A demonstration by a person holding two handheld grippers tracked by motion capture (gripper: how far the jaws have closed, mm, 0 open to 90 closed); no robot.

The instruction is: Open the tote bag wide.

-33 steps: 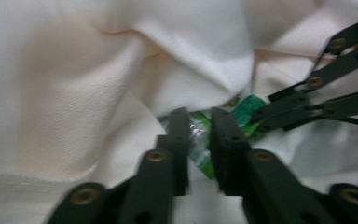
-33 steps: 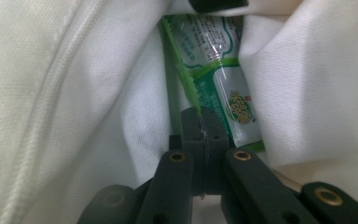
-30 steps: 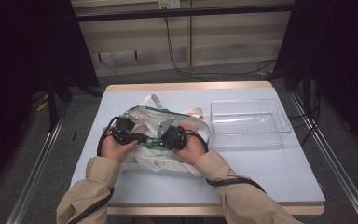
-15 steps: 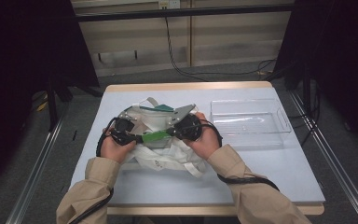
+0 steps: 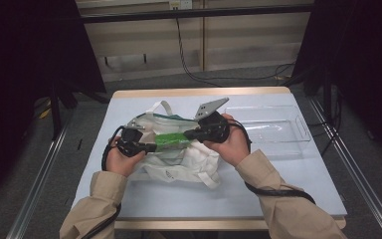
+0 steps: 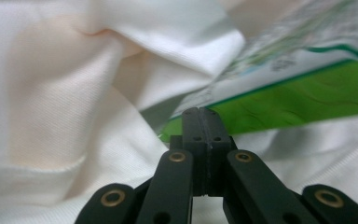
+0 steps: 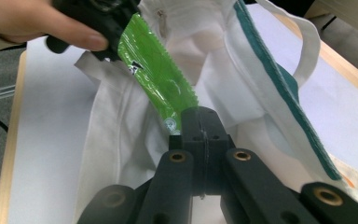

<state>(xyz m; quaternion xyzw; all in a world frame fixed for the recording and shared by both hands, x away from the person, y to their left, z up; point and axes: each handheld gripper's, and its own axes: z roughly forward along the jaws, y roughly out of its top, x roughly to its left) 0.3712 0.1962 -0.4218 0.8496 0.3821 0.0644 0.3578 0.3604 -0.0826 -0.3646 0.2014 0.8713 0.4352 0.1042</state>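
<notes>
A green plastic packet [image 5: 171,140] hangs level just above the open white tote bag [image 5: 179,162] with teal trim, which lies at the middle of the table. My left gripper [image 5: 148,147] is shut on the packet's left end, and my right gripper [image 5: 190,134] is shut on its right end. In the right gripper view the packet [image 7: 161,77] runs from my closed right gripper [image 7: 199,111] up to the left gripper [image 7: 115,39]. In the left gripper view the packet [image 6: 298,100] meets the closed tips of my left gripper [image 6: 203,112] over the bag's cloth [image 6: 74,93].
An empty clear plastic tray [image 5: 266,130] stands on the light blue table [image 5: 288,189], right of the bag. The bag's handles [image 5: 159,107] loop toward the far edge. Cables trail from both grippers along the sleeves.
My right gripper has risen and moved right, drawing the green packet up out of the bag. The left hand has stayed nearly in place at the packet's other end.
</notes>
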